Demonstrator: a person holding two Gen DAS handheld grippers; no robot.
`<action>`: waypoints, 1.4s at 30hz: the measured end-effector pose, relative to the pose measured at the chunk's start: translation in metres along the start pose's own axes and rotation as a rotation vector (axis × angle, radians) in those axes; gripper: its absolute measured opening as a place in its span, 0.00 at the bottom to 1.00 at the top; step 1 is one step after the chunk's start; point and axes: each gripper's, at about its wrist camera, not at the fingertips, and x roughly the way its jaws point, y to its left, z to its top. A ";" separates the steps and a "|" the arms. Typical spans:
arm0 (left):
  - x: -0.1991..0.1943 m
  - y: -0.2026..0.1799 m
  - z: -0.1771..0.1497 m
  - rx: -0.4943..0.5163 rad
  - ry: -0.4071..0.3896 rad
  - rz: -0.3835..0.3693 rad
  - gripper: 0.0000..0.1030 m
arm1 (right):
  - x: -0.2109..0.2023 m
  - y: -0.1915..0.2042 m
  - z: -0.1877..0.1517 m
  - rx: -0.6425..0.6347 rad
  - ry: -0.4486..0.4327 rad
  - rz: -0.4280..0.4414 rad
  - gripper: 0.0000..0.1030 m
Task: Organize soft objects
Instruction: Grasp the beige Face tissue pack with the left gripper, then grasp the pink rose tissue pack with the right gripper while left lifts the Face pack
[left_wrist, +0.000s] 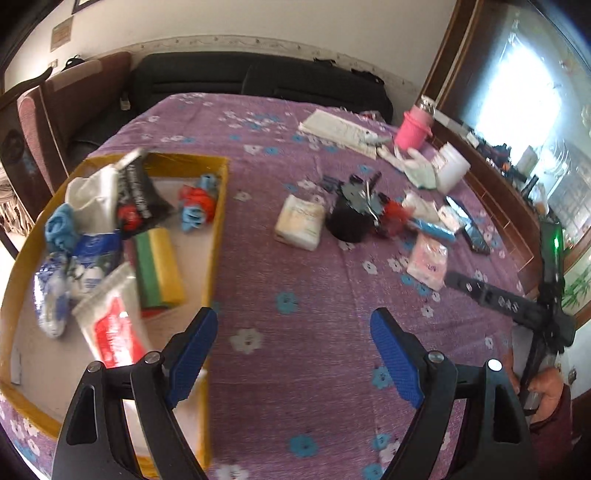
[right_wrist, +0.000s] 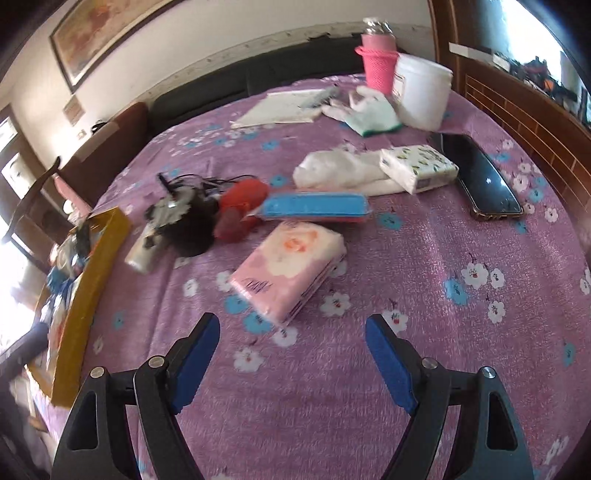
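A yellow-rimmed cardboard box (left_wrist: 218, 221) at the left holds several soft items: a striped sponge pack (left_wrist: 159, 269), a red-and-white packet (left_wrist: 110, 328), blue and white bags. My left gripper (left_wrist: 293, 325) is open over the purple cloth beside the box's right wall, nothing between its fingers. My right gripper (right_wrist: 291, 330) is open too, just short of a pink tissue pack (right_wrist: 291, 267). Beyond it lie a blue packet (right_wrist: 317, 206), a red soft item (right_wrist: 242, 201), a black fluffy object (right_wrist: 192, 229), a white bag (right_wrist: 340, 170) and a patterned tissue pack (right_wrist: 419, 168). A cream tissue pack (left_wrist: 299, 221) lies mid-table.
A phone (right_wrist: 480, 177), white tub (right_wrist: 421, 92), pink cup (right_wrist: 378, 66), gloves (right_wrist: 373, 110) and papers (right_wrist: 288, 105) sit at the far right. A wooden frame (right_wrist: 524, 114) edges the table's right side. The other gripper (left_wrist: 517, 306) and a hand (left_wrist: 546, 391) show at the right of the left wrist view.
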 end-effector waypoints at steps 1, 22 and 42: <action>0.002 -0.004 0.001 0.008 0.004 0.005 0.82 | 0.004 0.000 0.003 0.009 -0.003 -0.002 0.82; 0.134 -0.020 0.084 0.135 0.146 0.165 0.82 | 0.058 0.019 0.018 -0.032 -0.039 -0.078 0.84; 0.149 -0.040 0.082 0.244 0.106 0.202 0.43 | 0.056 0.014 0.019 -0.011 -0.017 -0.057 0.85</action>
